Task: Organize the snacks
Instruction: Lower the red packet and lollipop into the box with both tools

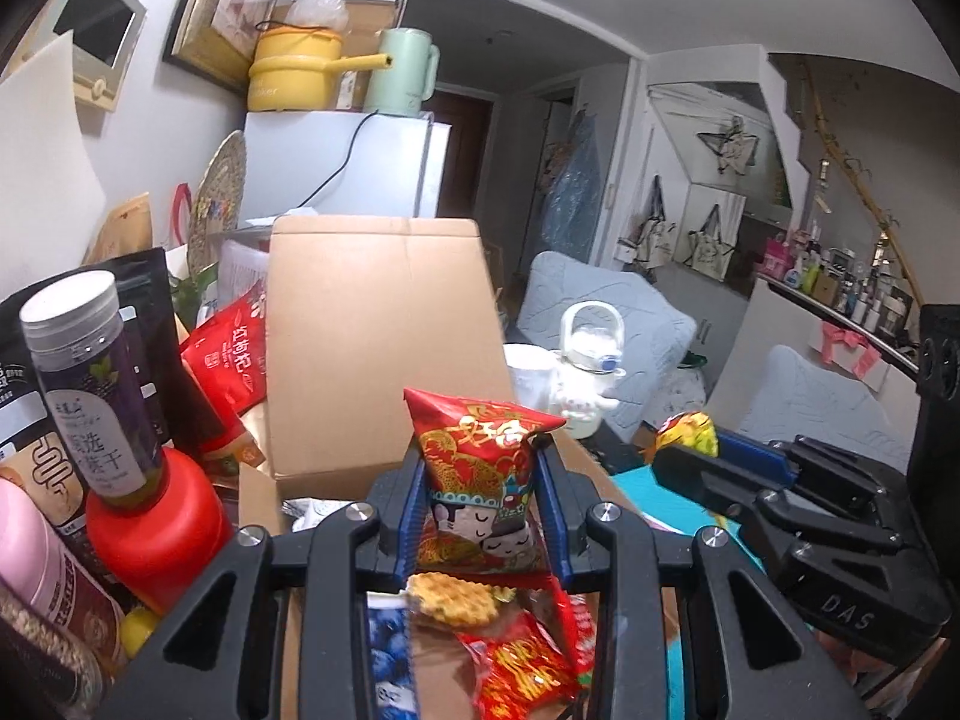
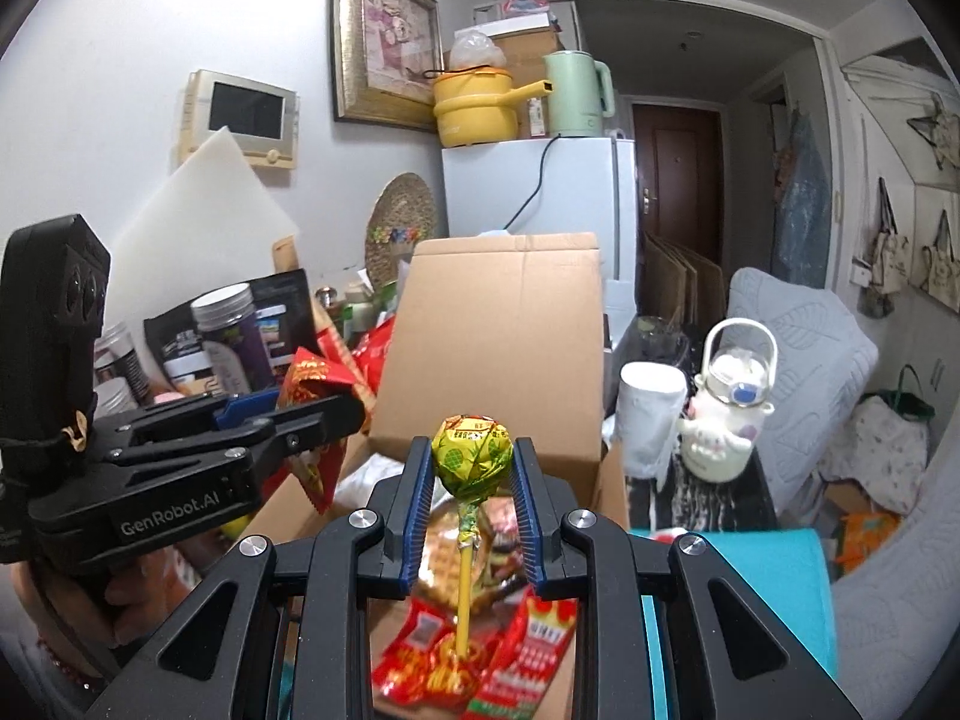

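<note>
My left gripper [image 1: 485, 468] is shut on a red snack packet [image 1: 480, 480] printed with gold patterns and cartoon faces, held upright above an open cardboard box [image 1: 372, 324]. That same gripper [image 2: 345, 411] shows in the right wrist view at the left, with the red packet [image 2: 312, 384] in it. My right gripper [image 2: 473, 468] is shut on a lollipop [image 2: 472, 453] in a yellow-green wrapper, its yellow stick hanging down. In the left wrist view the right gripper [image 1: 690, 450] appears at the right with the lollipop [image 1: 689, 433]. Inside the box lie red packets [image 2: 420, 660] and a waffle biscuit [image 1: 453, 600].
Jars, a red-capped bottle [image 1: 150, 534] and dark pouches [image 1: 144, 312] crowd the left. A white cup [image 2: 651, 414] and a white kettle-shaped bottle [image 2: 729, 414] stand right of the box. A teal surface [image 2: 798, 594] lies lower right. A white fridge [image 2: 534, 192] stands behind.
</note>
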The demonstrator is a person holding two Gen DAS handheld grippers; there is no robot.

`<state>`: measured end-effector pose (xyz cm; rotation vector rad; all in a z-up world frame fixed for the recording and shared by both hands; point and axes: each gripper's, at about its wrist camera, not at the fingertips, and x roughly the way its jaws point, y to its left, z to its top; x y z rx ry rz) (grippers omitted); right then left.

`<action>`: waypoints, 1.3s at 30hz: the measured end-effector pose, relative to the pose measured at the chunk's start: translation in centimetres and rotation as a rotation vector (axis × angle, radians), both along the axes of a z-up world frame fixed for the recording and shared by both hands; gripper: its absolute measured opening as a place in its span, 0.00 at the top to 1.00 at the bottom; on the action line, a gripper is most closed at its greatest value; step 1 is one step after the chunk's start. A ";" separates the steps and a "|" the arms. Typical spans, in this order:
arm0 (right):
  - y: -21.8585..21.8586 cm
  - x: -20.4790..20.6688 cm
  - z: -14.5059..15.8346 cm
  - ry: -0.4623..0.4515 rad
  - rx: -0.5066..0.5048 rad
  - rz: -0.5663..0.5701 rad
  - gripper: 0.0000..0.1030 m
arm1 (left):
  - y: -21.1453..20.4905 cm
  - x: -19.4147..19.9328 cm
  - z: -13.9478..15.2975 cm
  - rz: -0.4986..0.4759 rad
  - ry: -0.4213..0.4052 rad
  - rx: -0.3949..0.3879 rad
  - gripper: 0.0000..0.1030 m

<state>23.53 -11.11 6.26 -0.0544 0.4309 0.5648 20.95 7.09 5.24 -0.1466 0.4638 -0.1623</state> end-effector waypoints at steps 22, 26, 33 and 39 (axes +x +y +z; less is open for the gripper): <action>2.2 7.6 -6.9 0.199 -0.075 -0.027 0.75 | 0.5 7.0 -7.0 0.043 0.234 0.084 0.68; 2.1 8.6 -8.4 0.244 -0.091 -0.039 0.75 | 0.2 7.7 -8.4 0.033 0.297 0.102 0.68; 1.9 9.6 -9.9 0.313 -0.078 -0.027 0.75 | 0.4 8.2 -9.5 0.043 0.346 0.120 0.68; 1.7 10.0 -10.4 0.356 -0.073 -0.027 0.75 | 0.3 8.6 -9.8 0.050 0.365 0.142 0.68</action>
